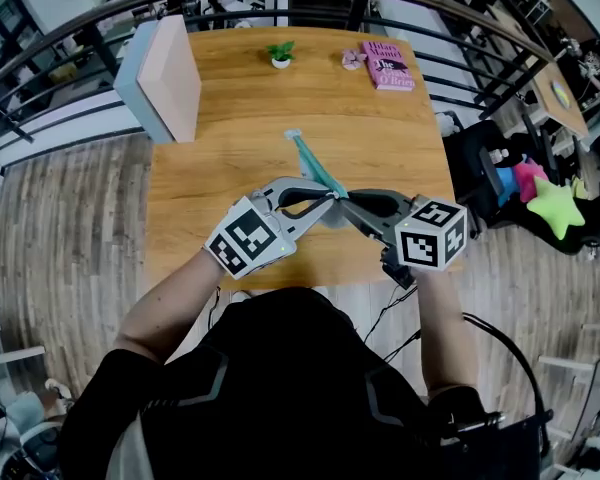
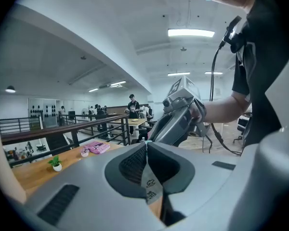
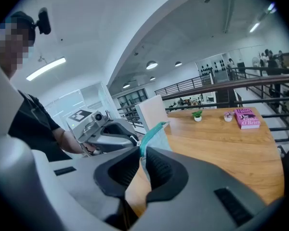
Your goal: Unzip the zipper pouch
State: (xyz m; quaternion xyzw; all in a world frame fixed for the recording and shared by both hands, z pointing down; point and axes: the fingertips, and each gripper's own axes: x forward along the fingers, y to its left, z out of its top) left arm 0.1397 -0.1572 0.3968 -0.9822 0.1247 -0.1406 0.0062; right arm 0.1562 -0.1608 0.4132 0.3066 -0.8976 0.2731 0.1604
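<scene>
A teal-edged, see-through zipper pouch (image 1: 313, 166) hangs above the wooden table (image 1: 220, 168), held up between both grippers near the table's front edge. My left gripper (image 1: 329, 201) is shut on a pale grey printed tab (image 2: 151, 186) at the pouch's near end; in the left gripper view the rest of the pouch is hidden behind the jaws. My right gripper (image 1: 346, 205) faces it from the right, tips almost touching. In the right gripper view its pads (image 3: 156, 165) are shut on the pouch (image 3: 153, 134), whose teal zipper edge rises past the jaws toward the left gripper (image 3: 111, 131).
At the table's far edge lie a pink book (image 1: 388, 65), a small pink object (image 1: 353, 59) and a small potted plant (image 1: 281, 55). A pale upright board (image 1: 165, 78) stands at the far left. Railings surround the table; bright soft toys (image 1: 540, 193) sit at right.
</scene>
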